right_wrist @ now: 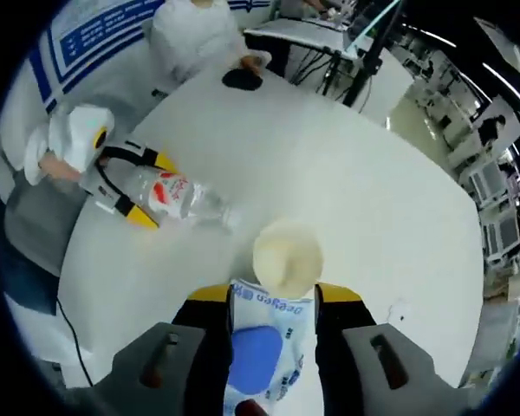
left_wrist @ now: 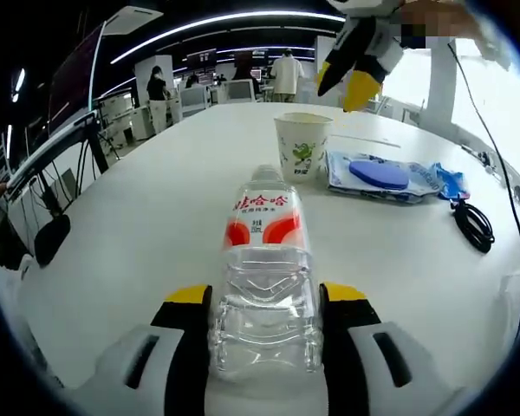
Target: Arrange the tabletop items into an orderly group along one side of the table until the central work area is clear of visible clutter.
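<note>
We hold left claw point(left_wrist: 264, 334) clamped on water bottle point(left_wrist: 264, 286), lying flat on counter point(left_wrist: 156, 217) for sliding beside paper cup point(left_wrist: 302, 145). Right claw point(right_wrist: 269, 347) hangs open above wipes pack point(right_wrist: 264, 355), gripping nothing.

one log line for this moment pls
left gripper: shut on water bottle | right gripper: above wipes pack, grip unclear | paper cup: upright beside pack

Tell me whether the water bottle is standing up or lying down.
Lying down. The water bottle rests on its side on the white table, between the left tongs, cap pointing toward the paper cup.
</note>
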`<state>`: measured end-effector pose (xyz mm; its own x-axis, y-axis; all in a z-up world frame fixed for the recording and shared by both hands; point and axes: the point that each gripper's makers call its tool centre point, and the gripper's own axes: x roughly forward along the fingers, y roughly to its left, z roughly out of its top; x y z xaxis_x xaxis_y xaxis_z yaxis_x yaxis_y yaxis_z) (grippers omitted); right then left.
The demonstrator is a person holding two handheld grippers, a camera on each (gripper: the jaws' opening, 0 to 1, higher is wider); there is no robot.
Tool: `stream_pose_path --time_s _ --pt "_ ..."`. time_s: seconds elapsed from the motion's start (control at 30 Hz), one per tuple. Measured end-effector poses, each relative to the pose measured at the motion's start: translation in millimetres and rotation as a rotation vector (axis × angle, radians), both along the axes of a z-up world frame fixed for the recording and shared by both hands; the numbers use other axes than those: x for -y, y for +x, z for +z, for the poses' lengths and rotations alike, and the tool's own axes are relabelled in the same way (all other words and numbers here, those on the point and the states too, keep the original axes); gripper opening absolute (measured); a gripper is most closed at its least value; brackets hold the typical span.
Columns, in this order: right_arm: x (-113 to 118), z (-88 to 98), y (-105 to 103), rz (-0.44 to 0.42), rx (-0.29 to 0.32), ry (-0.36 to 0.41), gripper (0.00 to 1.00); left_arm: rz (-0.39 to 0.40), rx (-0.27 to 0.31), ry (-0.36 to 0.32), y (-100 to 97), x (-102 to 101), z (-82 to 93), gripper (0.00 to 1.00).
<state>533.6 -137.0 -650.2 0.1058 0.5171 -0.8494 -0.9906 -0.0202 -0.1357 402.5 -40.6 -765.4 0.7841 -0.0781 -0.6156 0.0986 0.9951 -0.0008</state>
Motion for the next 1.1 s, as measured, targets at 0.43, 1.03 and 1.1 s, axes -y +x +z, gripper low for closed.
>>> stream_pose_path --time_s 0.43,1.03,1.1 --pt "68 35.2 -44 -0.323 -0.129 0.321 0.46 -0.013 -0.019 0.004 -1.3 1 1.3 0.49" --pt "179 31.0 -143 -0.870 -0.303 0.644 0.49 -0.037 -0.075 0.007 -1.8 -1 2.7 0.50" --pt "188 30.0 -149 -0.899 -0.313 0.662 0.49 -0.047 -0.101 0.010 -1.8 -1 2.8 0.50"
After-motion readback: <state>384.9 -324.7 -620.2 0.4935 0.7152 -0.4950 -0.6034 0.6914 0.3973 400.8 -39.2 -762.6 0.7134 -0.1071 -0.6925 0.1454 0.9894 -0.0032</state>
